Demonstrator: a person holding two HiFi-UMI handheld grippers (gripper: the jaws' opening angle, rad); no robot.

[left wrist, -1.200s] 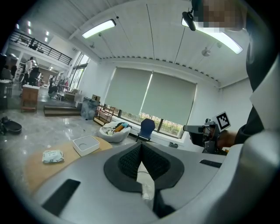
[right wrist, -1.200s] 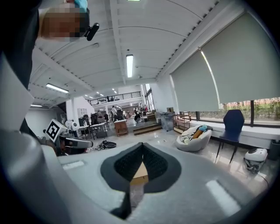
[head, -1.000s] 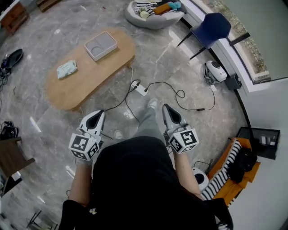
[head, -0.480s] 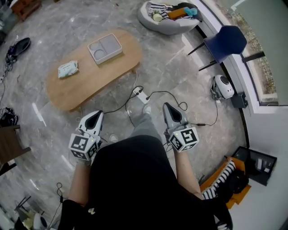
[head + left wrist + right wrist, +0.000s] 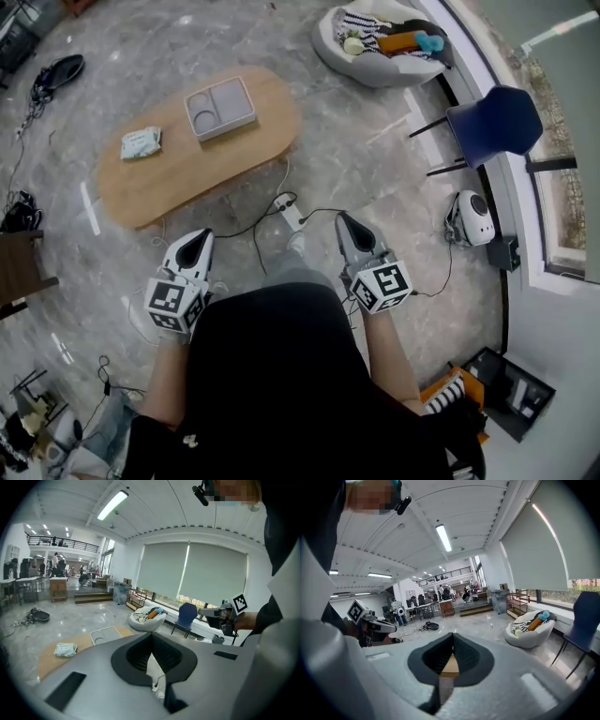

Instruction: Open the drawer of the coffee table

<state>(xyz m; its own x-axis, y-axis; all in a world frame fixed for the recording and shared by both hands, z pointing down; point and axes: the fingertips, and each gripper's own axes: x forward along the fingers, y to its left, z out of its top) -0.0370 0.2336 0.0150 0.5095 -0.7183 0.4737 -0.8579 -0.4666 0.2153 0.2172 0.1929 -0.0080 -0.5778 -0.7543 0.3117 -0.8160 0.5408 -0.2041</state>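
Note:
The oval wooden coffee table (image 5: 178, 173) stands on the marble floor ahead of me, with a grey tray (image 5: 220, 108) and a pack of wipes (image 5: 141, 142) on top. No drawer shows from above. My left gripper (image 5: 198, 239) and right gripper (image 5: 344, 223) are held in front of the person's body, short of the table's near edge, both shut and empty. In the left gripper view the table (image 5: 47, 660) lies at lower left beyond the shut jaws of the left gripper (image 5: 151, 641). In the right gripper view a strip of its wood (image 5: 450, 667) shows between the shut jaws of the right gripper (image 5: 452, 641).
A white power strip (image 5: 289, 209) with black cables lies on the floor between the grippers and the table. A beanbag (image 5: 375, 56) with clutter and a blue chair (image 5: 492, 127) stand at the right. Black shoes (image 5: 56, 70) lie at far left.
The person has walked on towards the table's near side, and the room has slid across the head view. Both grippers stay shut in front of the body.

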